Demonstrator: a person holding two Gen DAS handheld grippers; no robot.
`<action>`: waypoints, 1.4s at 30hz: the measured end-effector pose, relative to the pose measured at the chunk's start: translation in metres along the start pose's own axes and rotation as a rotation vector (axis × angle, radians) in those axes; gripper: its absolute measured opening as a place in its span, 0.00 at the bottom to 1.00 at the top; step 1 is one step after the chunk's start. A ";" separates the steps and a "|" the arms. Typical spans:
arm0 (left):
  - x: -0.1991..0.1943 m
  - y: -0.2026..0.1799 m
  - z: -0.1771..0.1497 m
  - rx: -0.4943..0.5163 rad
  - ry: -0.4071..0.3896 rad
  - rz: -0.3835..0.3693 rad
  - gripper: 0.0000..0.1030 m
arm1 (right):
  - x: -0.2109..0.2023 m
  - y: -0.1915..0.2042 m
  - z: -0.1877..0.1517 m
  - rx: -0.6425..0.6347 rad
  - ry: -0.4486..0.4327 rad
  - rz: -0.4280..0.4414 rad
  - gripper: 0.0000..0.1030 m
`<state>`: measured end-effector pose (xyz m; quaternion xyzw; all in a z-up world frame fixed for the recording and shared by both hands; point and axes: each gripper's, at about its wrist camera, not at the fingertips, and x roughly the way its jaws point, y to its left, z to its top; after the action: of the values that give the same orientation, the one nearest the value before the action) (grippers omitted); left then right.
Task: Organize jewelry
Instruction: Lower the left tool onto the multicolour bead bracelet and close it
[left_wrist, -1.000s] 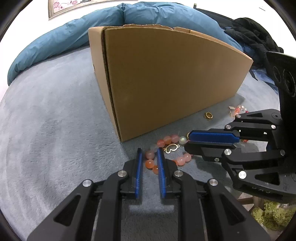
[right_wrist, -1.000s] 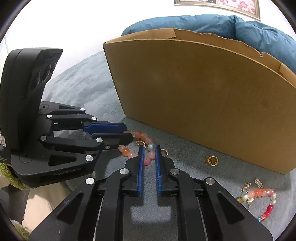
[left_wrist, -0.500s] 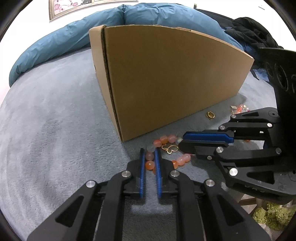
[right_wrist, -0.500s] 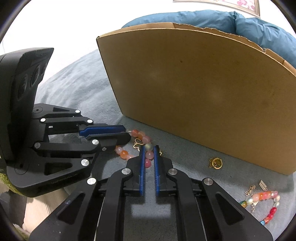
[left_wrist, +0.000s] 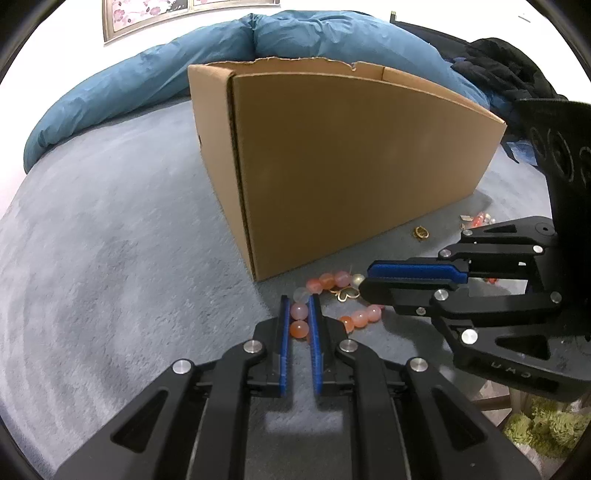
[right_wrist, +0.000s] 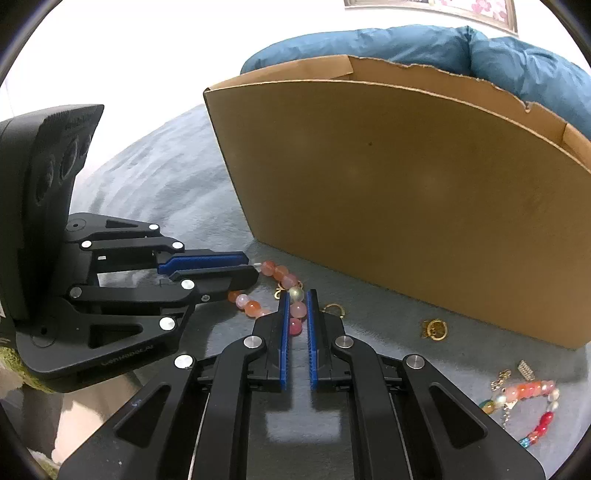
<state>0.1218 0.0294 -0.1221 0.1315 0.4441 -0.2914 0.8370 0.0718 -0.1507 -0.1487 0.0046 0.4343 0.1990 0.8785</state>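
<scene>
A bracelet of pink and orange beads (left_wrist: 360, 315) with a gold heart charm (left_wrist: 347, 293) lies on the grey blanket in front of a cardboard box (left_wrist: 351, 177). My left gripper (left_wrist: 299, 310) is closing on its left side, and the blue pads press two beads. In the right wrist view my right gripper (right_wrist: 297, 306) is shut on the same bracelet (right_wrist: 280, 273), with three beads between its pads. The left gripper (right_wrist: 249, 267) comes in from the left there. The right gripper (left_wrist: 367, 282) comes in from the right in the left wrist view.
The box (right_wrist: 406, 206) stands open-topped just behind the bracelet. A gold ring charm (right_wrist: 435, 328), a small gold hoop (right_wrist: 334, 309) and a second multicoloured bracelet (right_wrist: 524, 398) lie to the right. A blue duvet (left_wrist: 295, 40) and dark clothes (left_wrist: 498, 62) lie behind. Green rug (left_wrist: 543, 428) shows below the bed edge.
Both pairs of jaws have narrowed onto the beads of the pink bracelet. The box rim and inside edge now show more in both views.
</scene>
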 end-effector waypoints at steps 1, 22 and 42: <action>-0.001 0.000 0.000 -0.005 0.004 -0.002 0.09 | -0.002 -0.001 0.000 0.005 -0.001 0.001 0.10; 0.004 -0.123 0.044 0.100 -0.031 -0.258 0.21 | -0.118 -0.111 -0.070 0.151 -0.093 -0.297 0.29; 0.036 -0.140 0.037 0.173 0.072 -0.161 0.17 | -0.073 -0.134 -0.069 0.157 -0.004 -0.251 0.23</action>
<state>0.0781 -0.1131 -0.1253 0.1775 0.4563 -0.3900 0.7798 0.0252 -0.3115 -0.1603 0.0193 0.4439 0.0528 0.8943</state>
